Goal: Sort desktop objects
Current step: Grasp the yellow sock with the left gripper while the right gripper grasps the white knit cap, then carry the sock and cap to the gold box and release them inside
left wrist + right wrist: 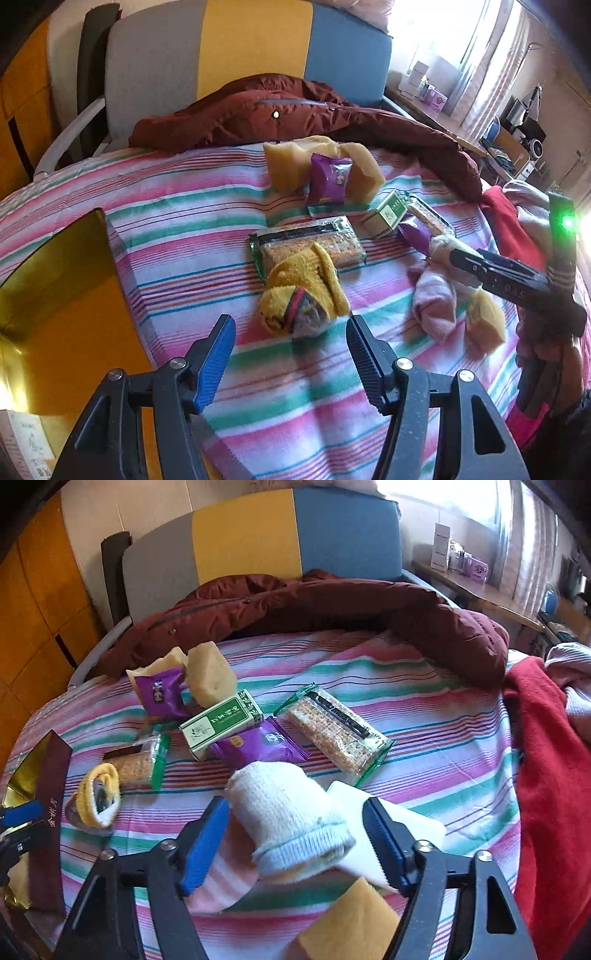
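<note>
From the left wrist view, the left gripper hangs with its fingers spread and nothing between them, just near of a rolled yellow sock lying on the striped blanket. The sock overlaps the near edge of a cracker packet. Farther off, a purple snack pouch leans against pale sponge blocks, with a green tea box to their right. At far right the right gripper reaches over a pink-and-white sock — its finger state cannot be told from here.

From the right wrist view, the right gripper has its fingers spread wide on either side of a rolled white sock, not pinching it. A yellow sponge sits nearer, low in the frame. Beyond lie a second purple pouch, the tea box and a long cracker packet — a maroon jacket runs along the far edge.
</note>
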{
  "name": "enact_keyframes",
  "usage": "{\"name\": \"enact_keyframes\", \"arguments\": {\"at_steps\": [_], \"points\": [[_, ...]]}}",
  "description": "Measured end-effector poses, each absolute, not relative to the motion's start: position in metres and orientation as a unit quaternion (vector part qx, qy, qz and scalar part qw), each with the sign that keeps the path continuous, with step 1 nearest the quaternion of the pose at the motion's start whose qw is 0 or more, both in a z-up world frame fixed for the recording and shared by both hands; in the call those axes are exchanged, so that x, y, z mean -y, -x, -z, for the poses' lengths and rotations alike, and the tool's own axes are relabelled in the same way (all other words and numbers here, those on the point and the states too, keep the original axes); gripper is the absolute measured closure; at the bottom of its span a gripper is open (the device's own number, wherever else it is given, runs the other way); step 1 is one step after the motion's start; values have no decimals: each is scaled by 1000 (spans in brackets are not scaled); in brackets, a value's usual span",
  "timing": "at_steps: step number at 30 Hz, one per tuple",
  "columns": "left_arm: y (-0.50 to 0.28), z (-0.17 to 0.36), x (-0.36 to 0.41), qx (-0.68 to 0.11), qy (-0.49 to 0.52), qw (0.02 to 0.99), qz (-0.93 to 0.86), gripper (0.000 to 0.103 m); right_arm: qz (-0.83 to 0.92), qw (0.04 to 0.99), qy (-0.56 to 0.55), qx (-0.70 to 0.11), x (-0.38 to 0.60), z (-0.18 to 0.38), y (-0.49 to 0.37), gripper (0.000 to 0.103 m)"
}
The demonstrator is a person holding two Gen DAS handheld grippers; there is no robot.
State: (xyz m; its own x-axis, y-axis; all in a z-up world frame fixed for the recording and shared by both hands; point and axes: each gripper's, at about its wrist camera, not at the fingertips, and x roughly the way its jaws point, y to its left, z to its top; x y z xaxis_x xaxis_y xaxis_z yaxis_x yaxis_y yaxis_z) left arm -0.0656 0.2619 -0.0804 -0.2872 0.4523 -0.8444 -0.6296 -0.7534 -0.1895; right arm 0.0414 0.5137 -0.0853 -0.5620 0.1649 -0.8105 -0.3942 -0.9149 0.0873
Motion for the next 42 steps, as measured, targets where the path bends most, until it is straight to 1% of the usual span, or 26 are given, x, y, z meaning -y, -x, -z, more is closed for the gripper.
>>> {"name": "enact_keyframes", "arguments": {"at_steps": [2, 5, 13, 14, 15, 16, 21, 26, 33, 42], "points": [[71, 85, -268, -90, 495, 337, -796, 40, -874, 152, 441, -134, -515, 89, -38, 37], [76, 92, -278, -87, 505, 340, -789, 37, -874, 144, 445, -129, -512, 91, -34, 41], [86, 116, -299, -89, 530, 328, -777, 37, -874, 131, 450, -129, -511, 92, -34, 45], [86, 118, -302, -93, 529, 329, -777, 41, -874, 129, 451, -128, -511, 91, -34, 45], [85, 119, -303, -97, 526, 331, -777, 48, -874, 128, 451, -128, -511, 91, -34, 46], [84, 120, -305, -102, 522, 333, -779, 49, -874, 127, 452, -128, -510, 91, -34, 47], [75, 112, -303, -115, 491, 340, -794, 64, -876, 120, 449, -131, -510, 88, -36, 51], [67, 98, -290, -97, 474, 348, -803, 66, -884, 114, 432, -141, -509, 80, -40, 52], [52, 79, -274, -86, 457, 348, -814, 66, -899, 91, 401, -153, -501, 63, -49, 52], [37, 51, -231, -76, 420, 313, -848, 66, -912, 58, 379, -145, -480, 51, -52, 52]]}}
